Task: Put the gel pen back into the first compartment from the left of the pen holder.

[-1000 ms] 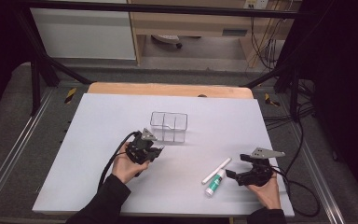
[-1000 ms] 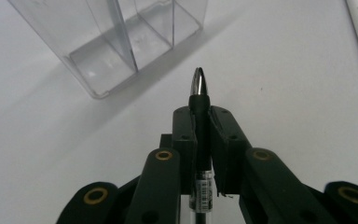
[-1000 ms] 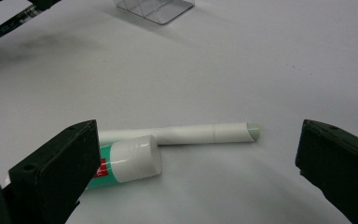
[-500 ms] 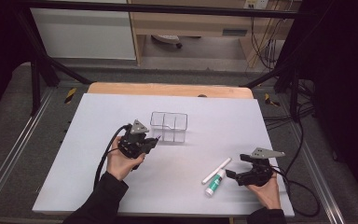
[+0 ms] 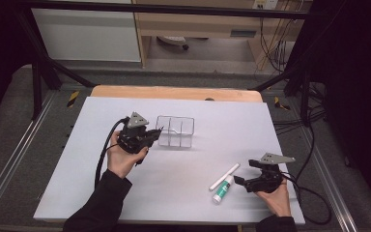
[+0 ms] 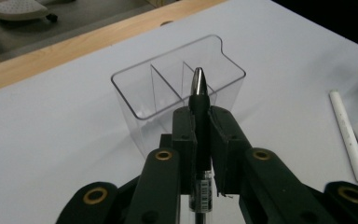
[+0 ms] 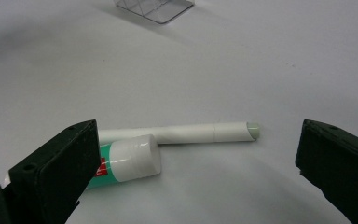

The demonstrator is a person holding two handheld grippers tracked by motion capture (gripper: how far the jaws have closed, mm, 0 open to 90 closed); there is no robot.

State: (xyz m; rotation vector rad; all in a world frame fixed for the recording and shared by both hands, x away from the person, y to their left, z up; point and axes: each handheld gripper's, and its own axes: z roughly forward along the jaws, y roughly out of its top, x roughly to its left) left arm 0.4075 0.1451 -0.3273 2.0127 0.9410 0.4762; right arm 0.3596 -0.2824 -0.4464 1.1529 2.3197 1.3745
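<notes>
- Left tool pinching pen, poised before organizer.
- Right tool spread by marker, tube.
- Next, probably: tipping pen into a compartment.

My left gripper hovers just beside the clear divided organizer. My right gripper rests near the white marker and green-labelled tube.

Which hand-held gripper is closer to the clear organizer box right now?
Left. The left hand-held gripper, shut on a black pen, is right beside the clear organizer box. The right hand-held gripper sits open, well away, by the white marker.
</notes>
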